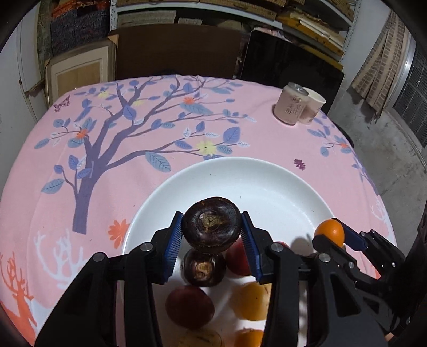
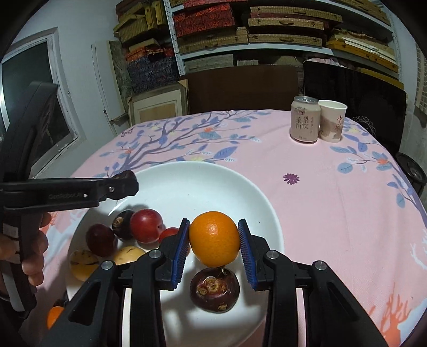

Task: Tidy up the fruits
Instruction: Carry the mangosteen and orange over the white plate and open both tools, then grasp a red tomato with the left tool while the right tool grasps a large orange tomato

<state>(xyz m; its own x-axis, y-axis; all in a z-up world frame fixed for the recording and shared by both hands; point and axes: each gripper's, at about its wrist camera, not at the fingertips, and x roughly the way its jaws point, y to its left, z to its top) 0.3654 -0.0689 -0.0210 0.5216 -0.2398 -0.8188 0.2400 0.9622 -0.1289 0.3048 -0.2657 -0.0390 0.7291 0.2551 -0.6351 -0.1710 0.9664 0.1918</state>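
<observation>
The left gripper (image 1: 212,235) clamps a dark brown fruit (image 1: 212,224) above the white plate (image 1: 256,176) — the right gripper (image 2: 214,241) grips an orange (image 2: 214,239) over the same plate, where more fruit lies on the pink-clothed table (image 2: 333,202).

This looks like a storeroom or garage pressed into home use. Metal shelves (image 2: 280,50) along the back wall are stacked with woven gift boxes (image 2: 285,25) and red patterned cases (image 2: 205,20). Framed boards (image 1: 80,72) lean on the bare concrete floor (image 1: 395,149). Up front, a desk under a pink tree-print cloth (image 2: 333,192) carries a drink can (image 2: 305,118) and a paper cup (image 2: 332,120).
</observation>
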